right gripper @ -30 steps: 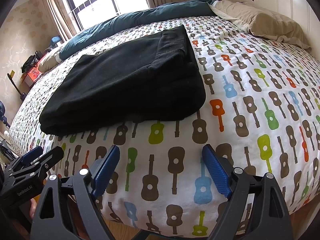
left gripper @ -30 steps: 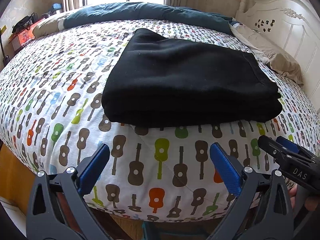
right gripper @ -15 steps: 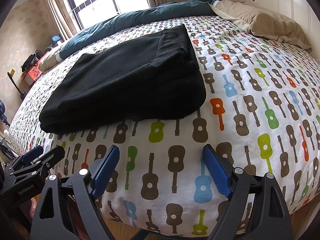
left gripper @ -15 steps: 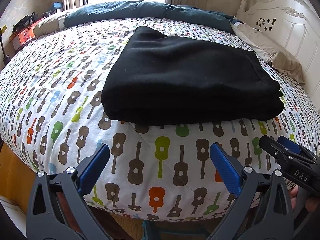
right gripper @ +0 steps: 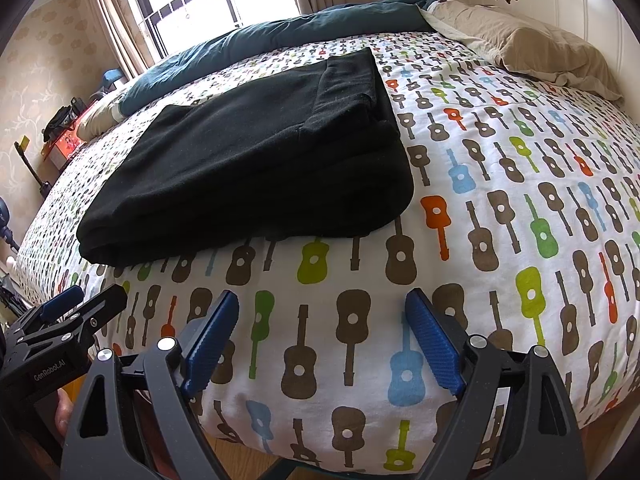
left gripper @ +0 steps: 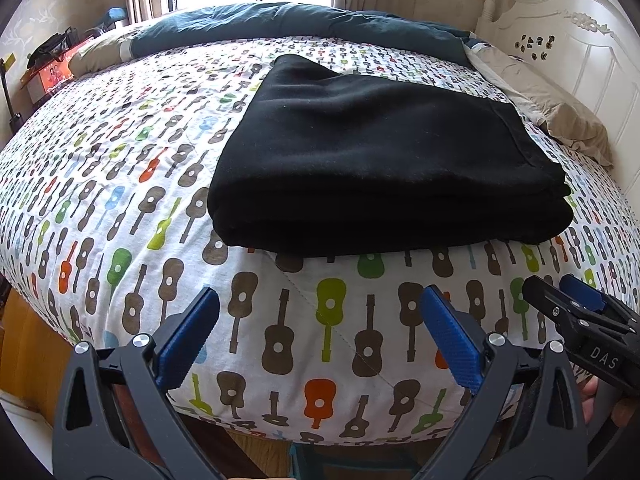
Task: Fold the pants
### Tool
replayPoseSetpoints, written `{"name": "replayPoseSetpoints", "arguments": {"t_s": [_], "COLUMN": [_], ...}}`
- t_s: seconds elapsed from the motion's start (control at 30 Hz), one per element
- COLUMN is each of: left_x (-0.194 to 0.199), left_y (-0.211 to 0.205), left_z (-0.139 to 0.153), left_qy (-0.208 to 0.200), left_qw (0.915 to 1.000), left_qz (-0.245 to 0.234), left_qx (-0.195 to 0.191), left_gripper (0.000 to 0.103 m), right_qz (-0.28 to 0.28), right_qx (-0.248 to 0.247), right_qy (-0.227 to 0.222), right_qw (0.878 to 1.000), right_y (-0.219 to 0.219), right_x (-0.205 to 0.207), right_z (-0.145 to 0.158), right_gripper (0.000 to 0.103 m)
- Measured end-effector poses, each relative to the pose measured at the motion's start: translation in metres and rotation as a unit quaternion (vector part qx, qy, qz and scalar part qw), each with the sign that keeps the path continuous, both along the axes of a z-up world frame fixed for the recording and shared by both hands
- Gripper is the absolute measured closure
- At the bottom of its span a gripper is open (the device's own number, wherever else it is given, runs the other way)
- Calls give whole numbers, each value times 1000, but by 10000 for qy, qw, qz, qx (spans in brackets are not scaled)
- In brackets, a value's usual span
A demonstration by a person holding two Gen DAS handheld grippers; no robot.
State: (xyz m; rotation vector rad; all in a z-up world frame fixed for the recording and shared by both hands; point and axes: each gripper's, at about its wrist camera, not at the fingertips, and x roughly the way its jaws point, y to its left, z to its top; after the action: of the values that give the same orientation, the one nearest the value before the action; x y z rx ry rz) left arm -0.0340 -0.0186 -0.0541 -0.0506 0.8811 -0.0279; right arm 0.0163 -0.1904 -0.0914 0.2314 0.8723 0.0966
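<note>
The left gripper (left gripper: pixel 320 336) stands wide open with nothing between its blue pads, hanging at the near edge of the bed (left gripper: pixel 100 208). The right gripper (right gripper: pixel 322 340) is spread just as wide and empty, beside it at the same edge; each shows in the corner of the other's view.

Just beyond both, apart from the fingers, lie the black pants (left gripper: pixel 376 160), folded into a thick, roughly rectangular stack on the guitar-print sheet (right gripper: pixel 500 220). The layers show as rounded folds along the near edge, and in the right wrist view a narrower band of fabric lies along the far right side. A dark teal duvet (left gripper: pixel 304 20) is bunched at the far edge, and a beige pillow (right gripper: pixel 532 48) rests far right by the white headboard (left gripper: pixel 568 28).
</note>
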Motion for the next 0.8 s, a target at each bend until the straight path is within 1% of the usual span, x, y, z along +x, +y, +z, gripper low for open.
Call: {"name": "replayPoseSetpoints", "arguments": {"t_s": [0.3, 0.5, 0.53, 0.67, 0.7, 0.8], "left_x": [3, 4, 5, 6, 8, 15], "left_y": [-1, -3, -3, -6, -6, -2], "left_z": [-2, -3, -2, 9, 13, 23], "left_qy": [44, -5, -45, -420, -478, -578], "left_qw": [10000, 10000, 9999, 9988, 9981, 9977], "left_qz": [0, -42, -105, -248, -367, -331], "left_qx": [40, 73, 35, -49, -151, -135], "left_gripper": [3, 3, 3, 3, 3, 3], "right_qz": [15, 19, 16, 55, 74, 94], "right_qx": [-9, -19, -21, -74, -88, -65], "right_qy": [5, 1, -3, -25, -28, -49], "right_qw": [10000, 10000, 10000, 10000, 9999, 9999], "right_y": [0, 1, 2, 2, 2, 1], "right_x": [0, -1, -1, -2, -1, 1], "right_z": [0, -1, -1, -2, -2, 1], "right_gripper": [18, 18, 18, 17, 17, 17]}}
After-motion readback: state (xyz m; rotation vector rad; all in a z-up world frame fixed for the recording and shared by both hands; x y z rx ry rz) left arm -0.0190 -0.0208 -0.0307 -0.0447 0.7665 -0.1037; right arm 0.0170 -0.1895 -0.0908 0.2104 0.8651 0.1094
